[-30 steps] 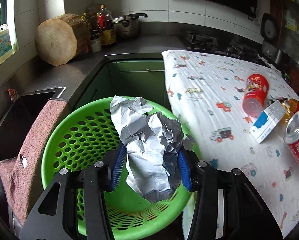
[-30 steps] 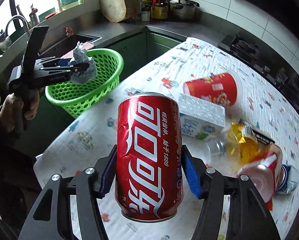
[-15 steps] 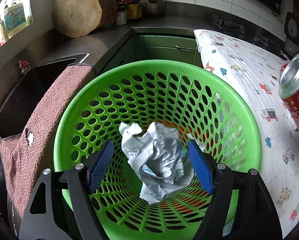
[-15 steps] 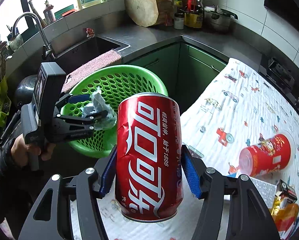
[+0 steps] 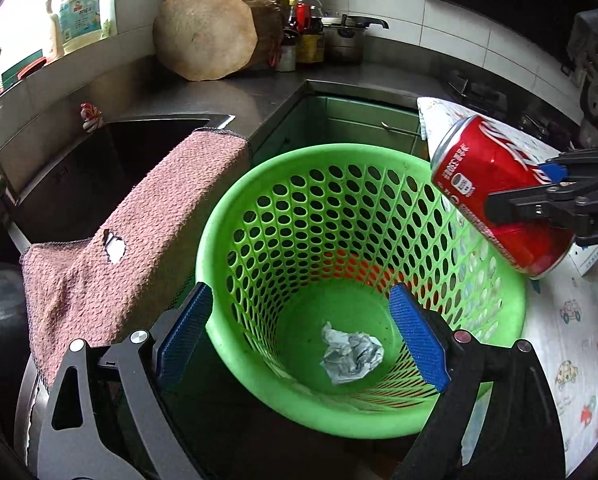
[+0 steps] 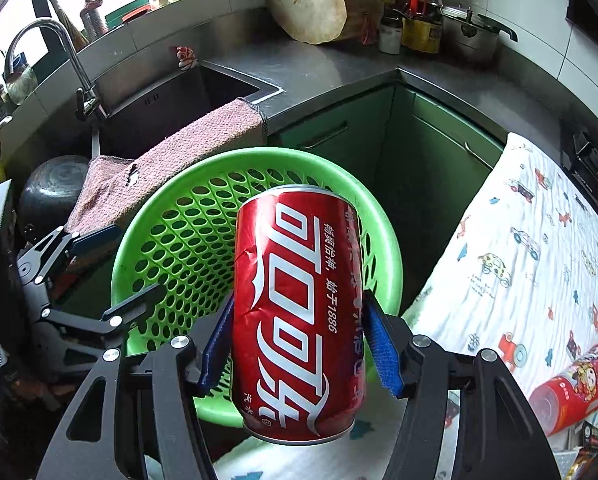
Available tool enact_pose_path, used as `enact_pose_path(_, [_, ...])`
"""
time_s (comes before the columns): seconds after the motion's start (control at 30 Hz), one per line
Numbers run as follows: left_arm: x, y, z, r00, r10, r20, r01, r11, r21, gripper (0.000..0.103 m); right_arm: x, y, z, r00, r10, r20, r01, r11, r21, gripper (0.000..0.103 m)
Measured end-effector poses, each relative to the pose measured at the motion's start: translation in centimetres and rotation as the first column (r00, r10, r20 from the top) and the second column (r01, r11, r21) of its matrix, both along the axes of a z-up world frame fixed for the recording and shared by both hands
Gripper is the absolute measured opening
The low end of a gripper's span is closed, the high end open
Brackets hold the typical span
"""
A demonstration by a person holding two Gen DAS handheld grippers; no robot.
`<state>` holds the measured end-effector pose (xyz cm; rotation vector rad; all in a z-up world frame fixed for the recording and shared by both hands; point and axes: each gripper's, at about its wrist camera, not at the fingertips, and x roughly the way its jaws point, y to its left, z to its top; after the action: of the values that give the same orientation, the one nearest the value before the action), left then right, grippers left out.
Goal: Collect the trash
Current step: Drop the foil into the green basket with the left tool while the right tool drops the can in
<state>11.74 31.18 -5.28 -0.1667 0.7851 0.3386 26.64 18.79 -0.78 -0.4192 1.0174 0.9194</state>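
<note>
Kitchen corner, steel sink upper left. Green basket [image 5: 499,360] centre frame, crumpled foil [image 5: 351,354] on its floor. Your left tongs [image 5: 299,336] opening, empty. Right tongs [image 6: 299,344] clenched on red can [image 6: 299,320] mid-body, above basket rim. Can light, thin-walled, dents easily; keep side grip gentle.

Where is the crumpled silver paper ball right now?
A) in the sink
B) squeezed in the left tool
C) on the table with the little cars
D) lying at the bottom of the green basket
D. The crumpled paper ball lies loose on the floor of the green basket, while the left tool above it has its jaws opening with nothing pinched between them.
</note>
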Motion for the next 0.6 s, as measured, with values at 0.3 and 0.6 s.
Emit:
enact_pose_path(0.3, [-3.7, 1.6, 0.1, 0.994, 0.098, 0.041, -0.097, 0.995, -0.030, 0.094, 0.8, 5.9, -5.5, 0.998, -0.007, -0.066, -0.001, 0.993, -0.119, 0.058])
enact_pose_path(0.6, [-4.4, 2.2, -1.1, 0.992, 0.120, 0.023, -0.119, 0.991, -0.056, 0.094, 0.3, 6.9, -8.4, 0.995, -0.007, -0.098, -0.007, 0.990, -0.141, 0.084])
